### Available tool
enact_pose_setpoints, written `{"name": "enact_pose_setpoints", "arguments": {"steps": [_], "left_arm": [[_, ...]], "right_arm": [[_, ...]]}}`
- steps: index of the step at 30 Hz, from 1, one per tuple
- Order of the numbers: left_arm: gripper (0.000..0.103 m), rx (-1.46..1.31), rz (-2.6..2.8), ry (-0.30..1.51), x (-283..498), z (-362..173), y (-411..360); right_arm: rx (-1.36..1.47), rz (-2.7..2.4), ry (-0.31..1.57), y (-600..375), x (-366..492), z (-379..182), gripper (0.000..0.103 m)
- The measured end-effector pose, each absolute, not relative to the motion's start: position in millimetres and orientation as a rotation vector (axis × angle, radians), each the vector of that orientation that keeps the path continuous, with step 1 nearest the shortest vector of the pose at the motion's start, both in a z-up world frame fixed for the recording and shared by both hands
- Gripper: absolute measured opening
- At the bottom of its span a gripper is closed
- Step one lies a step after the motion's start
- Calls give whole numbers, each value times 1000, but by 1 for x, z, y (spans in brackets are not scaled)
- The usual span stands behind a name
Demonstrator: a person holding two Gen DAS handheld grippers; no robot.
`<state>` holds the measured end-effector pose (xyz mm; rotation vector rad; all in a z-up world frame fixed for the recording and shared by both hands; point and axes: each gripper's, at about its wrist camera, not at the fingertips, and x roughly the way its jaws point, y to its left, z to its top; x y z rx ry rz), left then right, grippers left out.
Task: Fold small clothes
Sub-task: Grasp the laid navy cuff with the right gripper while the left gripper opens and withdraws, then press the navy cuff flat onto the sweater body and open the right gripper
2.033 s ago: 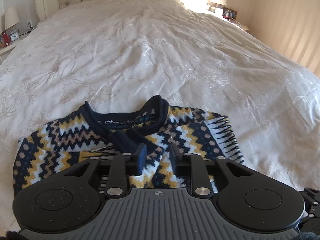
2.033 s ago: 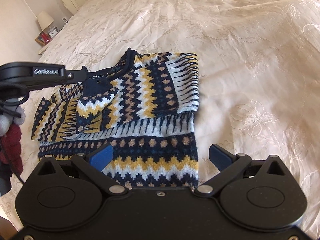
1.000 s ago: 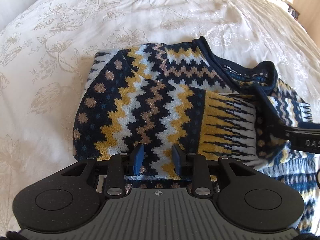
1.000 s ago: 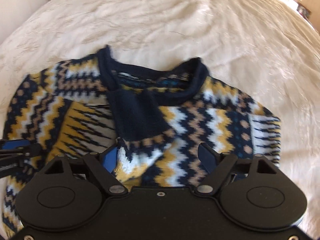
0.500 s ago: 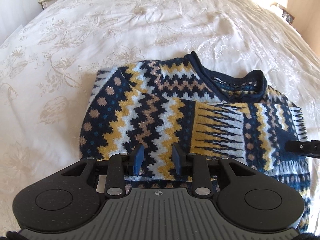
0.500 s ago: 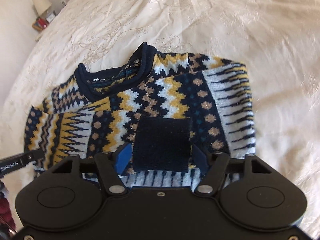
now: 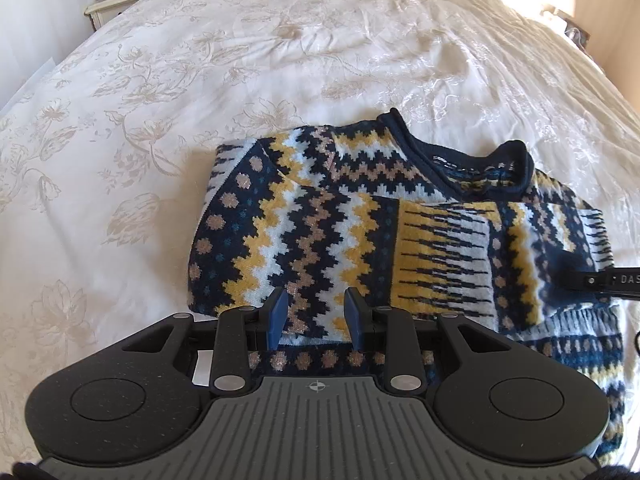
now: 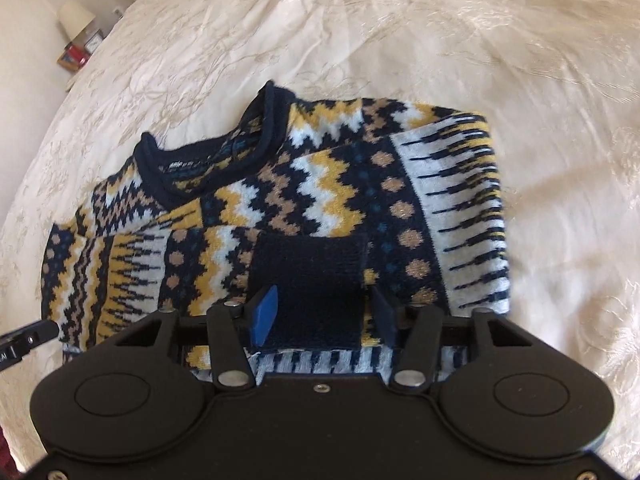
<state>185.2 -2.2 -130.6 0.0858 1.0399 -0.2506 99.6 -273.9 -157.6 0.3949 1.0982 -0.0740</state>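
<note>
A small knitted sweater (image 7: 360, 232) is laid on the bed cover (image 7: 160, 120), with both sleeves folded in over its front. The sweater is taken as the landmark here.

At the sweater's left side, the left gripper (image 7: 314, 316) is held just above the folded sleeve. Its fingers are set a little apart, and nothing is seen squeezed between them.

In the middle, the dark neck band (image 8: 212, 160) is seen at the far edge of the sweater.

At the sweater's right side, the right gripper (image 8: 320, 316) is placed over the dark sleeve cuff (image 8: 308, 276). Its jaws have just been closing, and the cuff lies between them. Whether the cuff is truly pinched cannot be told.

The sweater is judged to be soft, thick and light. It would bend and sag when lifted, and the folds could slide open. It is not easily broken. It is best taken by a thick edge, like the cuff or the bottom hem, with both layers pinched together.
</note>
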Motion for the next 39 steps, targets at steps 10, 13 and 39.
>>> {"name": "enact_pose_setpoints", "arguments": {"steps": [10,13,39], "left_arm": [[30,64,-265,995,192,-120,-1],[30,69,-274,998,202,-123,-5],[44,169,-232,1103,254,-177,-17]], "right_arm": [[300,60,857,-264,98,-49,15],[250,-74,960,-286,106,-79,15],[164,-234,1143,-312,92,-156,25]]}}
